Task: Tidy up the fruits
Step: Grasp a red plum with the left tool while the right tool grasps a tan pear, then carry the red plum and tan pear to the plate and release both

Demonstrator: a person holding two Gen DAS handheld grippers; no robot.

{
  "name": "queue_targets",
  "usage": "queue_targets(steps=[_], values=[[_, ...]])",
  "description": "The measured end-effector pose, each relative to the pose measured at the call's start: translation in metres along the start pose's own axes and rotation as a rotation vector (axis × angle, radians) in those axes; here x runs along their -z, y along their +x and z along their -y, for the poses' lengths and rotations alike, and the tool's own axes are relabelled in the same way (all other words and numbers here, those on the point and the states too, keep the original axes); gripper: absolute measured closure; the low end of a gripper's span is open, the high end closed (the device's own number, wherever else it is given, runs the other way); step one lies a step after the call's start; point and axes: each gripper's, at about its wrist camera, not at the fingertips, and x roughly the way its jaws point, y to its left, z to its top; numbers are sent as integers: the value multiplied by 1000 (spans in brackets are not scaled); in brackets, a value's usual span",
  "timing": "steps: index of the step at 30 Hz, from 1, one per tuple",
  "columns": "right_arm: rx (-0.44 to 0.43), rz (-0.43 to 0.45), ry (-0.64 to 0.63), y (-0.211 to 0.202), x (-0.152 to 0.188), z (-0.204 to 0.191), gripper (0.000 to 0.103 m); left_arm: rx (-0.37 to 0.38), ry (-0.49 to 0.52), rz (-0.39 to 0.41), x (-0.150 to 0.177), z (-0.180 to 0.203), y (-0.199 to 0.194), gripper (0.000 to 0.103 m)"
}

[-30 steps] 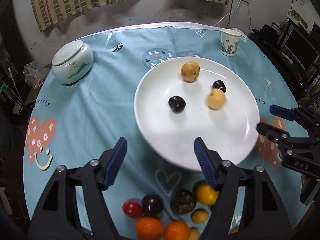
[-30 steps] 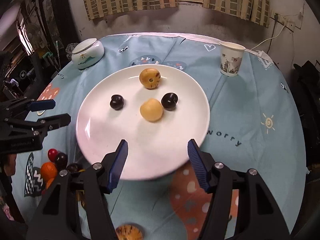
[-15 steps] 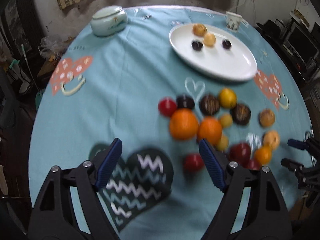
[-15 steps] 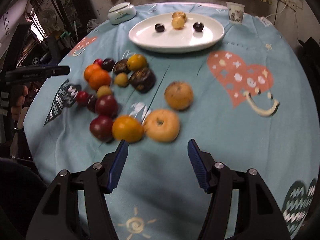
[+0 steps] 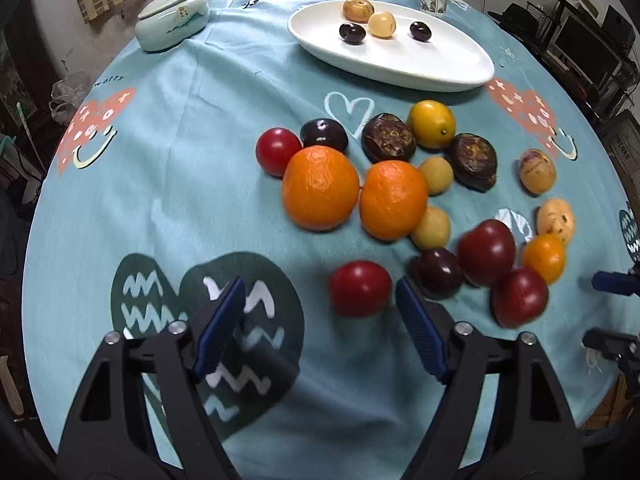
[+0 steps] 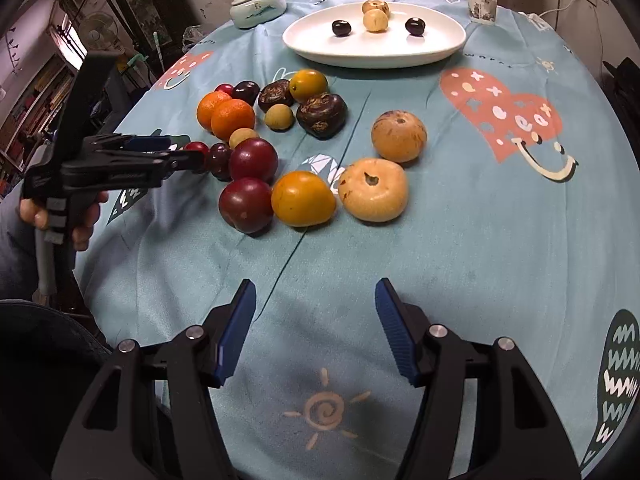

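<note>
My left tongs (image 5: pixel 320 314) stand wide and hold nothing; a red fruit (image 5: pixel 360 288) lies just ahead between the blue fingers. My right tongs (image 6: pixel 314 322) are likewise wide and unloaded above bare cloth. Beyond, I note the loose fruit cluster (image 6: pixel 280 136) mid-bench. Farthest, the white plate (image 6: pixel 436 46) carries four small fruits; a lidded jar (image 5: pixel 172 26) and paper cup (image 6: pixel 482 2) stand beside it.

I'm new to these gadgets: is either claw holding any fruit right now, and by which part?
Nothing is held. The left claw and right claw are both open and empty.
</note>
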Motion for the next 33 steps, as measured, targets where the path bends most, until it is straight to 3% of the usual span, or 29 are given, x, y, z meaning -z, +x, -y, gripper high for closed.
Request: queue_targets(steps=[1, 3, 10, 15, 18, 21, 33], values=[[3, -3, 4, 1, 0, 0, 40, 22, 2, 4, -2, 1, 2, 38], [16, 1, 12, 1, 2, 0, 40, 90, 20, -2, -4, 4, 3, 72], [118, 67, 46, 4, -16, 16, 40, 121, 30, -8, 2, 13, -11, 73], [185, 61, -42, 19, -35, 22, 40, 131, -20, -5, 7, 5, -25, 73], [175, 36, -92, 32, -45, 22, 43, 131, -30, 1, 11, 4, -32, 73], [139, 17, -111, 41, -54, 22, 56, 130, -35, 6, 10, 5, -36, 73], [73, 42, 23, 12, -27, 37, 57, 169, -15, 38, 1, 13, -48, 73]])
